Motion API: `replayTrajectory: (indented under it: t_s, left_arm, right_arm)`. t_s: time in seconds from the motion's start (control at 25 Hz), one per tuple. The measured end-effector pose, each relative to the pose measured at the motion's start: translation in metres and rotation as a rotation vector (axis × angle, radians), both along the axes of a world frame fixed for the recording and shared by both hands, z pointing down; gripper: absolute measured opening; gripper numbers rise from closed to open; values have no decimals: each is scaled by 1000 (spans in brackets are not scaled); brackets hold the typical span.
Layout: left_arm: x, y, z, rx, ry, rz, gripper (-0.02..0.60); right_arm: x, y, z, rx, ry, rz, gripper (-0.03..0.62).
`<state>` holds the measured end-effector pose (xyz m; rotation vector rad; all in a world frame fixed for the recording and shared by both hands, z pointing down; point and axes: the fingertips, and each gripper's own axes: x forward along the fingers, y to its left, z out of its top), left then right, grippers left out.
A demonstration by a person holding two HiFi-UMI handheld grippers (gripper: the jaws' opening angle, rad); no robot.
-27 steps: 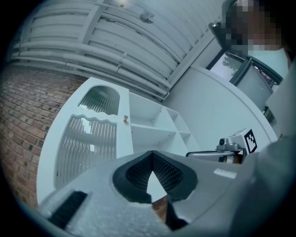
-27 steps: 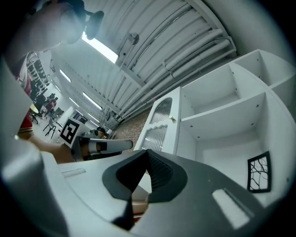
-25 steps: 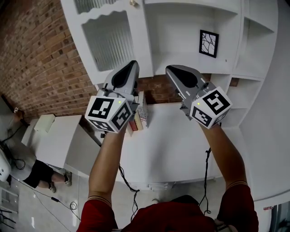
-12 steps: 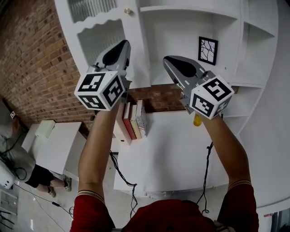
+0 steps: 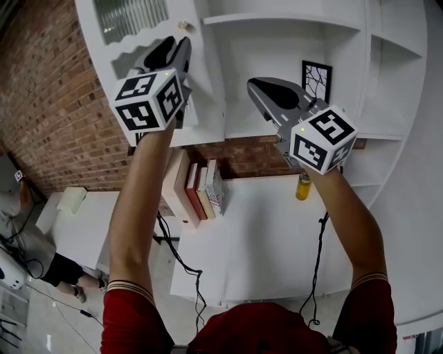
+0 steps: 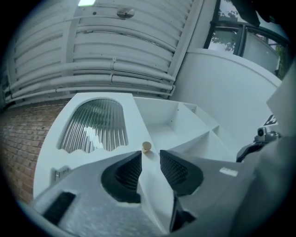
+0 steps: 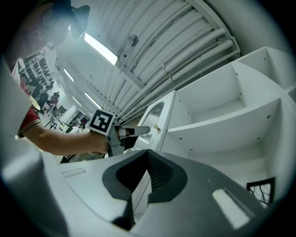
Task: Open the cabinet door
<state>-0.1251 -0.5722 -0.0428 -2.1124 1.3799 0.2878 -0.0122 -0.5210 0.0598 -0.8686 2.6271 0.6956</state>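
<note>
The white cabinet door (image 5: 197, 76) has a ribbed glass panel (image 5: 128, 17) and a small round knob (image 5: 184, 25). My left gripper (image 5: 181, 50) is raised against the door just below the knob. In the left gripper view the knob (image 6: 146, 147) sits just beyond the tips of the left gripper (image 6: 151, 158), whose jaws are opening with nothing between them. My right gripper (image 5: 257, 86) hovers in front of the open shelves, shut and empty. The right gripper view shows the door (image 7: 157, 115) edge-on, with the left gripper (image 7: 134, 131) pointing at it.
Open white shelves (image 5: 291, 21) stand right of the door, with a framed picture (image 5: 316, 75) inside. Books (image 5: 204, 190) and a yellow bottle (image 5: 303, 187) stand on the white counter (image 5: 263, 235). A brick wall (image 5: 48, 104) lies to the left. A person (image 5: 31, 252) sits at lower left.
Both hands have risen. The left gripper climbed up the door to just below the knob. The right gripper moved up only a little.
</note>
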Motion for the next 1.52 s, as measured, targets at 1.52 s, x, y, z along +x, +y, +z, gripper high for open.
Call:
replayTrajectory:
  t_s: [1.52]
  left_arm:
    - [8,0,-32,29,-98,-84,80]
  right_arm:
    - [43,6,16,-29,-9,41,12]
